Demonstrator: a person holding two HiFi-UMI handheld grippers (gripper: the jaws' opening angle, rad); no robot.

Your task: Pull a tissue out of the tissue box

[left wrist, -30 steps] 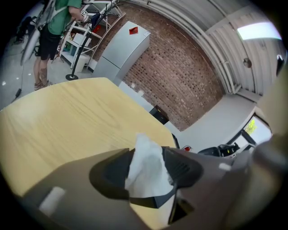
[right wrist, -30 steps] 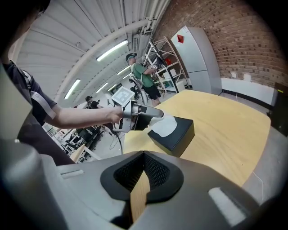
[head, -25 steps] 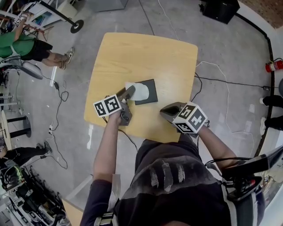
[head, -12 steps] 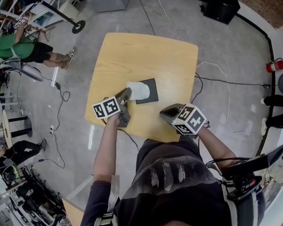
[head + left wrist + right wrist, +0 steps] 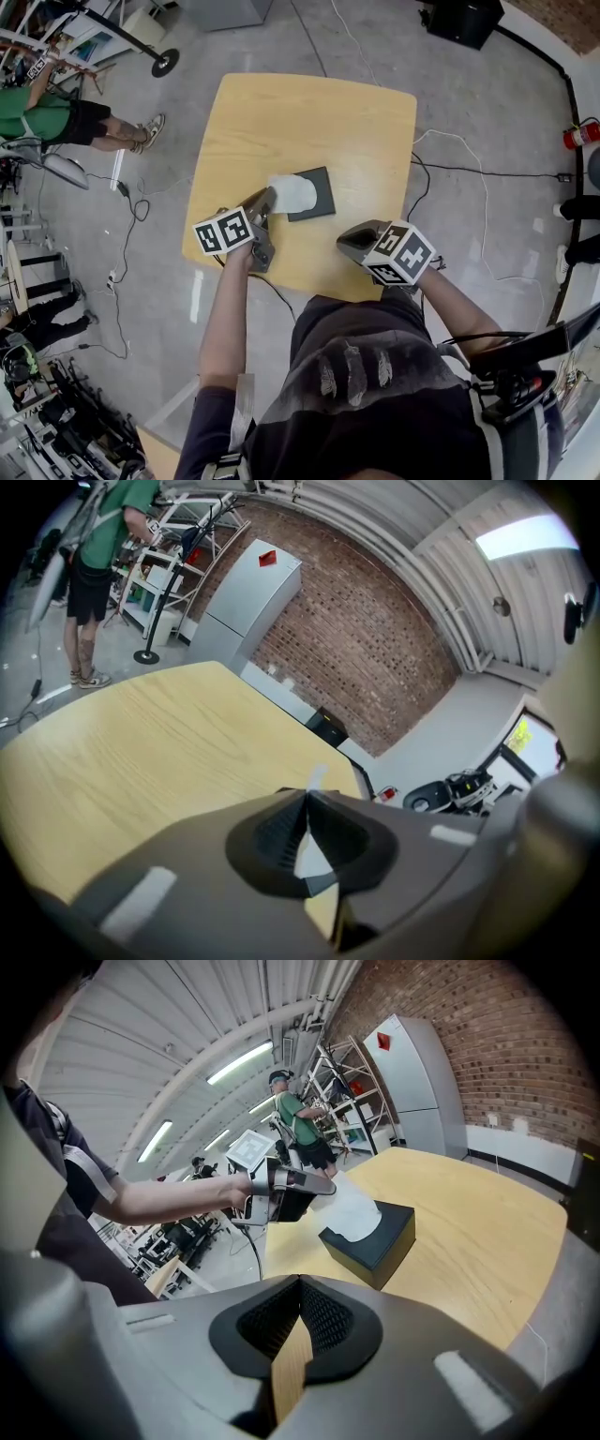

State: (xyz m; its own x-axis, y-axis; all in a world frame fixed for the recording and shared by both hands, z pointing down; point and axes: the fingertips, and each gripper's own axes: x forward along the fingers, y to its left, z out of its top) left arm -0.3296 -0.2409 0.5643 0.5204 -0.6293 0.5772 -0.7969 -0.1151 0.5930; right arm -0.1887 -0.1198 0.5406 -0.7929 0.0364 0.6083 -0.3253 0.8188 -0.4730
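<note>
Now the left tool is clamped on the near edge of the tissue, which rises from the tissue box on the desk — draw it up and away smoothly; the right tool, closed and empty, could steady the box.

Wood, paper and matt plastic

We see a pale table of smooth, low-sheen wood grain, a matt dark tissue box and a soft white paper tissue. The left gripper and right gripper look like matt grey plastic, with black ribbed pads. The grey floor shines.
</note>
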